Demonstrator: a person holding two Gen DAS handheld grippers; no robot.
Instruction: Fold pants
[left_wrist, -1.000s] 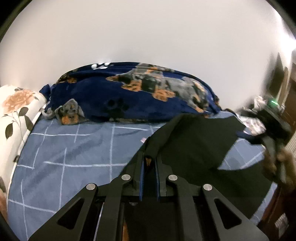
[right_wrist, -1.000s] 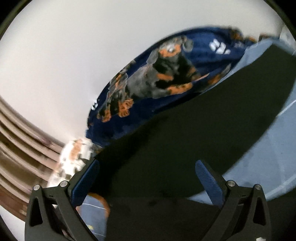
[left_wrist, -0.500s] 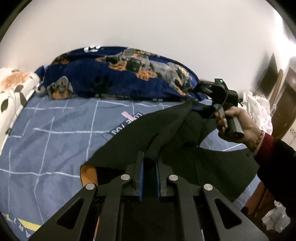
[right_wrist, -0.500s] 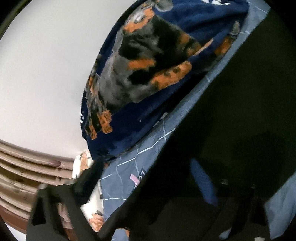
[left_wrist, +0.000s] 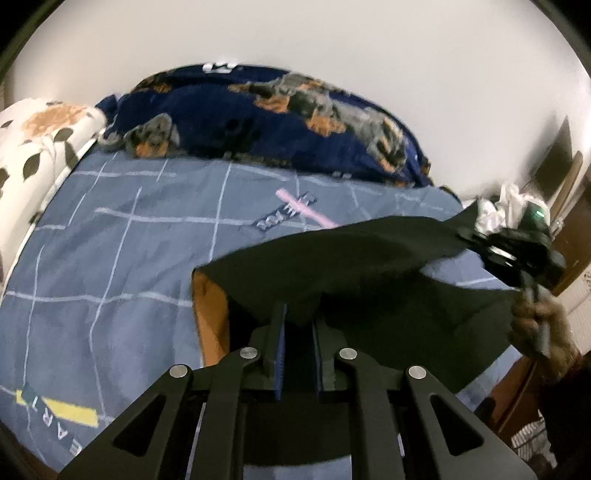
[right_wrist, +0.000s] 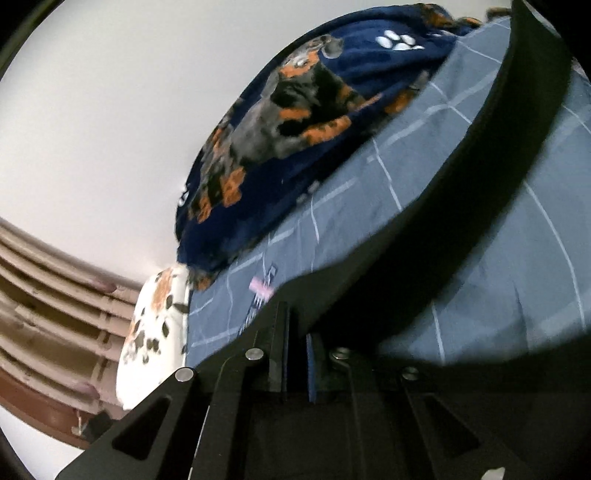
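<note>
**Holding the pants up between both grippers, over the bed**

Biggest thing in your view is the bed (left_wrist: 110, 258), covered in a blue-grey sheet with a pale grid of lines. It has some printed writing: a dark word next to a pink bar mid-sheet that's too blurred to read, and down at the near left corner a yellow block with letters that look like "ART", cut off at the frame edge. Most of the left and middle of the sheet is bare. The far edge is taken up by a navy dog-print blanket (left_wrist: 266, 118) bunched against the white wall, with a floral pillow (left_wrist: 33, 140) at the far left corner.

The black pants (left_wrist: 369, 266) hang stretched across the right half of the bed, lifted off the sheet, with an orange lining or patch showing at their left edge. Their lower right part runs close to the bed's right edge.

Your left gripper (left_wrist: 297, 354) is closed down tight on a fold of the pants, blue pads pinching fabric. Your right gripper (right_wrist: 295, 363) is likewise clamped shut on the cloth; from the left wrist view you can see it pulling the far corner taut. On that side your right hand (left_wrist: 539, 325) sits past the bed's edge, near clutter and dark furniture.
</note>
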